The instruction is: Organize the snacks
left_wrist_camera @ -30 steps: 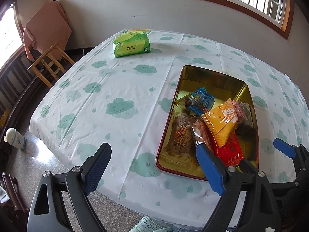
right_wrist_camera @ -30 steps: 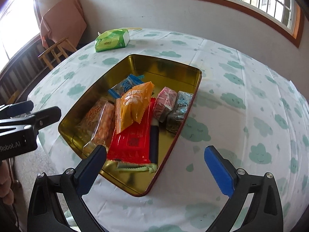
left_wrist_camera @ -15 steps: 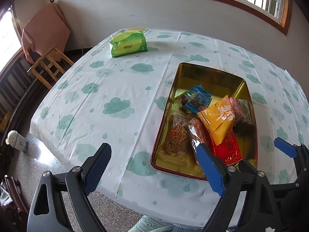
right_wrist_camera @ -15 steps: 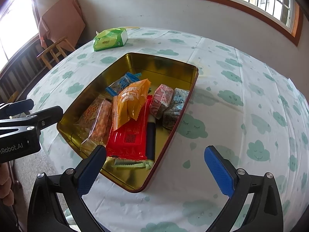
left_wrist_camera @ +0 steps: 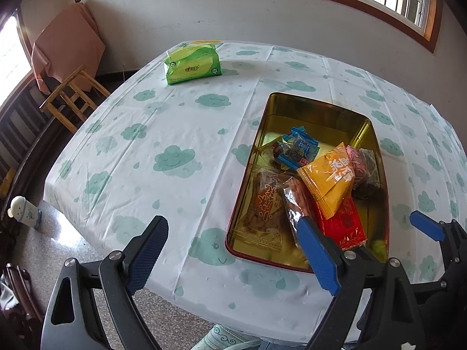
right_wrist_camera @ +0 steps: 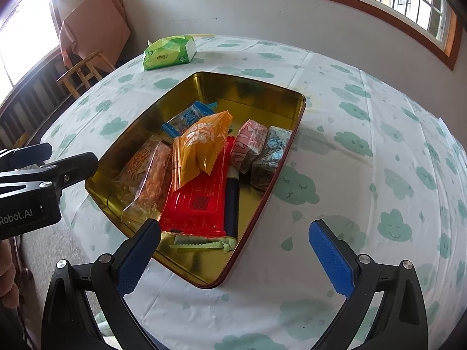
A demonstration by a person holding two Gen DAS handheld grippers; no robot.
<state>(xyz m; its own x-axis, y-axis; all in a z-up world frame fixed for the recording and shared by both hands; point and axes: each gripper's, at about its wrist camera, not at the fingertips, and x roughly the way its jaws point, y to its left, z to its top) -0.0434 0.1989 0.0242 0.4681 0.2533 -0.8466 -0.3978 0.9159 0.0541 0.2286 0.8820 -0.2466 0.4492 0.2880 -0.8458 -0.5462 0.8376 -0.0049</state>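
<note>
1. Nothing has moved since the earlier frame.
2. Left wrist view: left tool (left_wrist_camera: 232, 255) released, empty, above counter (left_wrist_camera: 163, 134); snacks (left_wrist_camera: 329, 175) lie in gold tin (left_wrist_camera: 318, 108).
3. Right wrist view: right tool (right_wrist_camera: 233, 255) released. Orange packet (right_wrist_camera: 201, 148) judged light, crinkly, slippery; pinch its sealed edge.

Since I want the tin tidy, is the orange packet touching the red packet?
Touching. The right wrist view shows the orange packet lying across the upper end of the red packet inside the gold tin, overlapping it with no gap.
</note>
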